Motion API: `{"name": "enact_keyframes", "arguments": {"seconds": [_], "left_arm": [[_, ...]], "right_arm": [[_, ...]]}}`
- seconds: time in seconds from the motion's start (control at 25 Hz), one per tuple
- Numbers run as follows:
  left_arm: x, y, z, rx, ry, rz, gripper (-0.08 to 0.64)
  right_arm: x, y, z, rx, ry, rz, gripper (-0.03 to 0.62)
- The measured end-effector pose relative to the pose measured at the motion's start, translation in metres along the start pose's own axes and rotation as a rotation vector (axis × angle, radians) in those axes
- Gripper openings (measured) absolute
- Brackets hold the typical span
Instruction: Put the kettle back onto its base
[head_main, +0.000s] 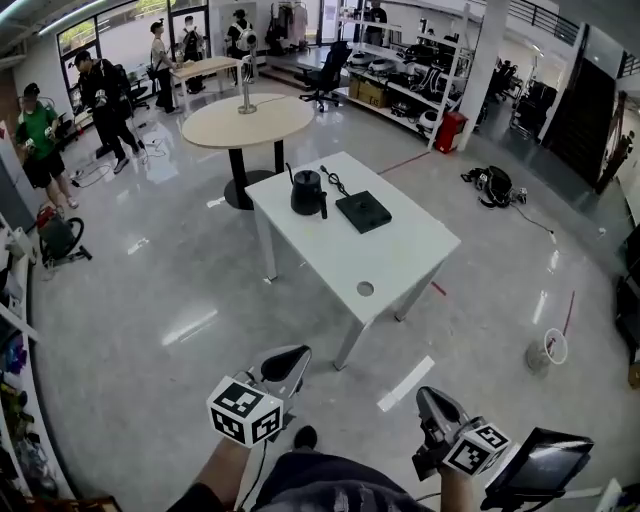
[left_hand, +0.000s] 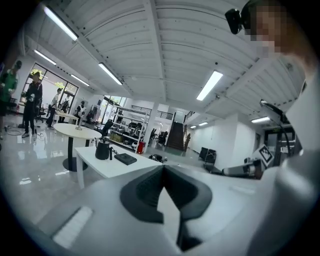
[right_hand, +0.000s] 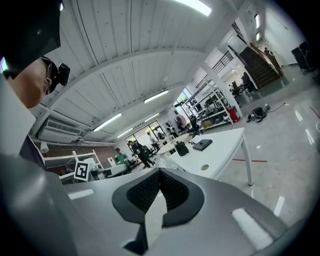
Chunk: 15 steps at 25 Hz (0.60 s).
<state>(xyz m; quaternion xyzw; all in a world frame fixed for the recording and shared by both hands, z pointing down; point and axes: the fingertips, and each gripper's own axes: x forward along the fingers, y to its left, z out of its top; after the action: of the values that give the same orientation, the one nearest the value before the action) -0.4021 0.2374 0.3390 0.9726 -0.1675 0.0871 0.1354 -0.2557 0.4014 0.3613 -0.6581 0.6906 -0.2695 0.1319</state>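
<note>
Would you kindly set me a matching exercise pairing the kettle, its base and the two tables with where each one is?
1 kettle
2 base
3 white table
4 round table

A beige top, farther back
B flat on the white table, nothing on it
C standing on the white table, beside the base
D rectangular, bears both

Pairs: 1-C; 2-B; 3-D; 4-A

Head view: from head height, forward and steeply down, left gripper (head_main: 295, 356) and right gripper (head_main: 428, 398) close at the bottom edge, table (head_main: 400, 262) well away. Gripper views: from each gripper, near level along its jaws, table far off, left of centre in the left one, right of centre in the right. Shared by all three: table, kettle (head_main: 306, 192), base (head_main: 363, 211).
</note>
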Motion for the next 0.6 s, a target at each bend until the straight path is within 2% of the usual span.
{"name": "enact_keyframes", "arguments": {"seconds": [0.24, 0.4, 0.6], "left_arm": [[0.04, 0.043, 0.019, -0.007, 0.008, -0.024, 0.0], [0.059, 0.049, 0.025, -0.011, 0.022, -0.036, 0.0], [0.083, 0.055, 0.04, 0.014, 0.017, 0.029, 0.0]], "right_arm": [[0.049, -0.006, 0.027, -0.062, 0.018, -0.035, 0.0], [0.062, -0.025, 0.035, -0.027, 0.026, -0.056, 0.0], [0.09, -0.05, 0.06, -0.027, 0.026, 0.021, 0.0]]}}
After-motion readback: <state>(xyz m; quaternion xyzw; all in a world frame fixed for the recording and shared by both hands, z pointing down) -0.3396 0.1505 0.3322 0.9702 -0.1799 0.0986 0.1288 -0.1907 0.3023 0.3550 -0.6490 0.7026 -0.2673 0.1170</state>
